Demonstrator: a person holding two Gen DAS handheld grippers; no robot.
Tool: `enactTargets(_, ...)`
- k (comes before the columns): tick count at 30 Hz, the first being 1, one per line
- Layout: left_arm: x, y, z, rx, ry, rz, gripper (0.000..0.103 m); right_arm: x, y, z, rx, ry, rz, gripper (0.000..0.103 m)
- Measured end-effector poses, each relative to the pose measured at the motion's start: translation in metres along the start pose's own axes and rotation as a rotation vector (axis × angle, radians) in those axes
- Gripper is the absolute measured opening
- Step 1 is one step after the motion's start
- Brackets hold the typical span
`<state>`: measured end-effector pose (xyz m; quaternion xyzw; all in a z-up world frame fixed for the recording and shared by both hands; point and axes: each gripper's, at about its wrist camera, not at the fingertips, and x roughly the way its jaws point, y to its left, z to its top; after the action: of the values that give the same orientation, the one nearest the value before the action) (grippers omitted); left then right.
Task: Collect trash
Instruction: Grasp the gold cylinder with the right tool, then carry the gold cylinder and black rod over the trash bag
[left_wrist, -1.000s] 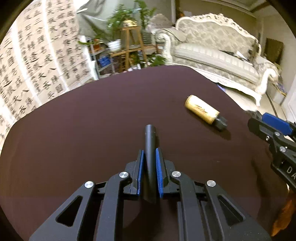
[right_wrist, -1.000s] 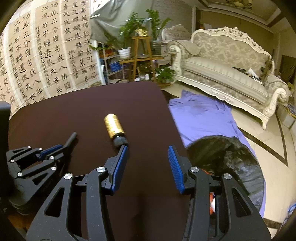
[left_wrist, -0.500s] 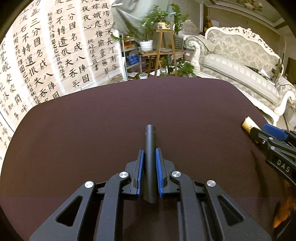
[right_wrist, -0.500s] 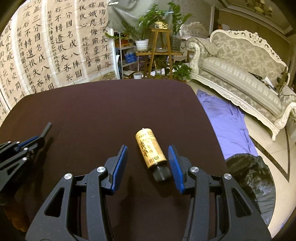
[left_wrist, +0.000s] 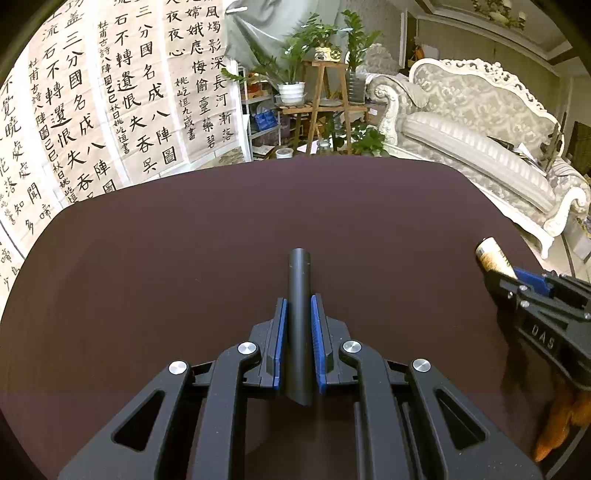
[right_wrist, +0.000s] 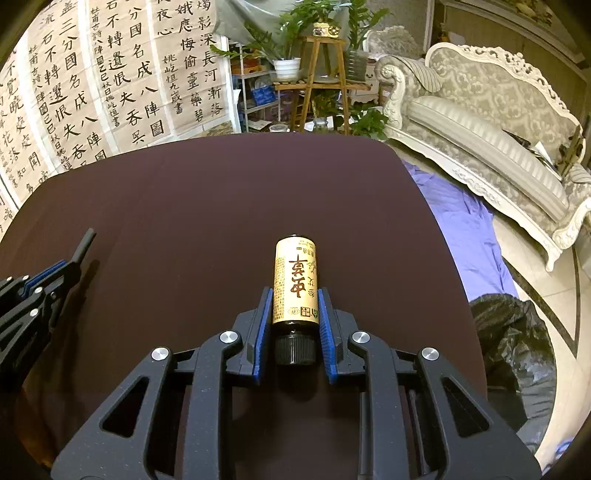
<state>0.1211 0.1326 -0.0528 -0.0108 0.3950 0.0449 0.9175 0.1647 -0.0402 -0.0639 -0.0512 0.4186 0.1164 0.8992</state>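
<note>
My right gripper (right_wrist: 295, 301) is shut on a gold-labelled bottle (right_wrist: 295, 280) with a black cap, which lies along the fingers over the dark brown table (right_wrist: 221, 192). My left gripper (left_wrist: 298, 306) is shut on a black tube (left_wrist: 299, 295) that sticks out forward past the fingertips. In the left wrist view the bottle's end (left_wrist: 493, 254) shows at the right edge beside the right gripper (left_wrist: 517, 280). In the right wrist view the left gripper (right_wrist: 68, 266) and its tube (right_wrist: 84, 243) show at the left edge.
A black trash bag (right_wrist: 513, 347) lies open on the floor right of the table, next to a purple cloth (right_wrist: 461, 214). A white sofa (right_wrist: 491, 133), a plant stand (right_wrist: 317, 74) and calligraphy sheets (right_wrist: 92, 85) stand beyond the table's far edge.
My right gripper has moved forward around the bottle and closed on it. My left gripper keeps holding the tube and has turned to the left.
</note>
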Motion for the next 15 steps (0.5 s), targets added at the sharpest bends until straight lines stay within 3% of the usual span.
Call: enactTargets(15,-0.030,-0.052,-0.019,0.076,-0.027,-0.091,0.014,-0.056,-0.026,-0.055,0.087,-0.048,-0.034,0.023)
